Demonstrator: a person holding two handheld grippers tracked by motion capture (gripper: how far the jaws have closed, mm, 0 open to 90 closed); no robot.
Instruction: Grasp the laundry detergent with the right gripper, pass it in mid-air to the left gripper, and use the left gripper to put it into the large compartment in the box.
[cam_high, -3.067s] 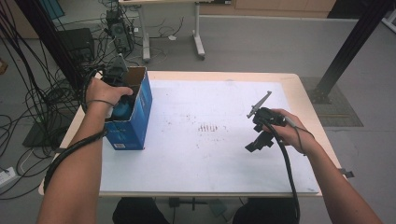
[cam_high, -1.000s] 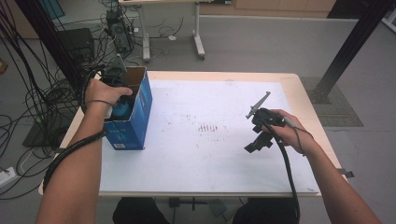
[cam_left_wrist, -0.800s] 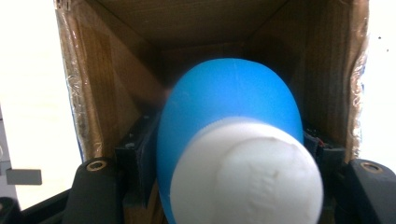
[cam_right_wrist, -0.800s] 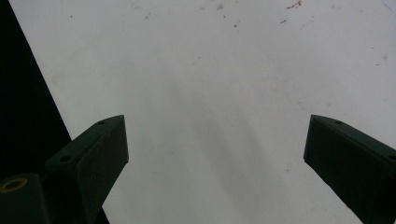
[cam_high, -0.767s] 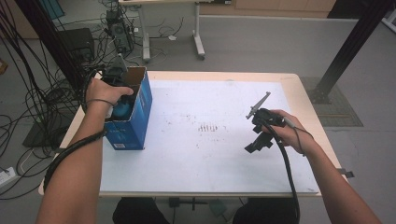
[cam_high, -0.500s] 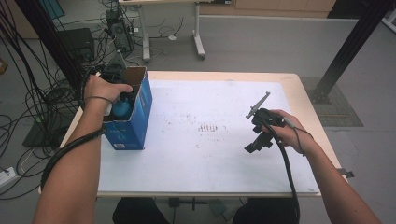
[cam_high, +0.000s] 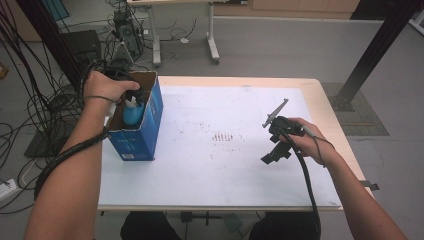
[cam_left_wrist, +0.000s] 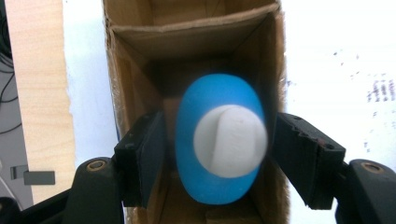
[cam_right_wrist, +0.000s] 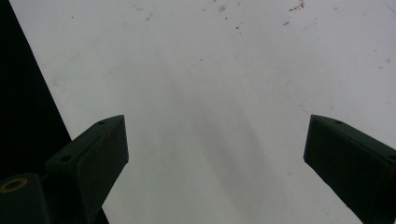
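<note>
The box (cam_high: 136, 125) stands on the table (cam_high: 225, 175) near its left edge, open top upward. The bottle (cam_high: 132, 112) sits upright inside the box, between the left gripper's (cam_left_wrist: 219, 144) jaws. The right gripper (cam_high: 274, 152) hovers over the table well to the right of the box.

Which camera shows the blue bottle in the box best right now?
The left gripper view: the blue bottle and its white cap fill the middle, between the left gripper pads, inside the cardboard box. The high view shows just its top.
</note>
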